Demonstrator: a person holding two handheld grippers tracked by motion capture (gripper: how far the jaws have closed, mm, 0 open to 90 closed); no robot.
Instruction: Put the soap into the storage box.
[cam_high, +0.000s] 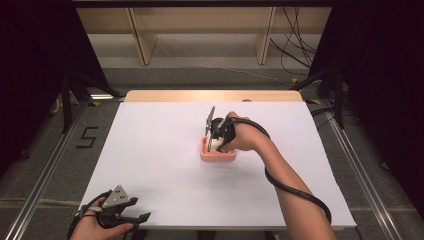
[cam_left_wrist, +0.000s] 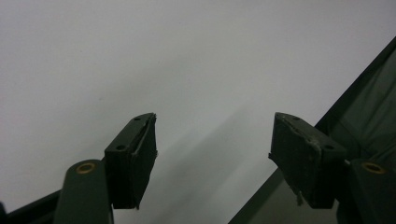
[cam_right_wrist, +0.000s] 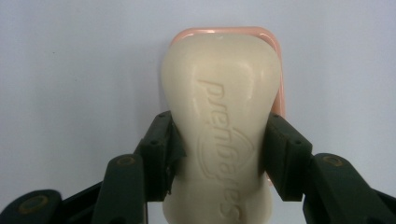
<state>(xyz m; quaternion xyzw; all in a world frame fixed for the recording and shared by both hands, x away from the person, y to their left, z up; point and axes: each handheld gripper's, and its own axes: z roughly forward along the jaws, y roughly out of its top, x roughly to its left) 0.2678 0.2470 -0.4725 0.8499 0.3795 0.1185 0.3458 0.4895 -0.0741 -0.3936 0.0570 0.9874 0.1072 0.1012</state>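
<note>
Right gripper view—soap bar (cam_right_wrist: 219, 116) lengthwise between jaws.

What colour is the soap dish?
Pink soap dish, clearest in the right gripper view.

The soap bar (cam_right_wrist: 222, 135) bears embossed lettering, not clearly legible; floor shows "5" (cam_high: 88, 137).

The soap (cam_right_wrist: 224, 135) hides most of the pink dish (cam_right_wrist: 278, 70); its near end is cropped.
</note>
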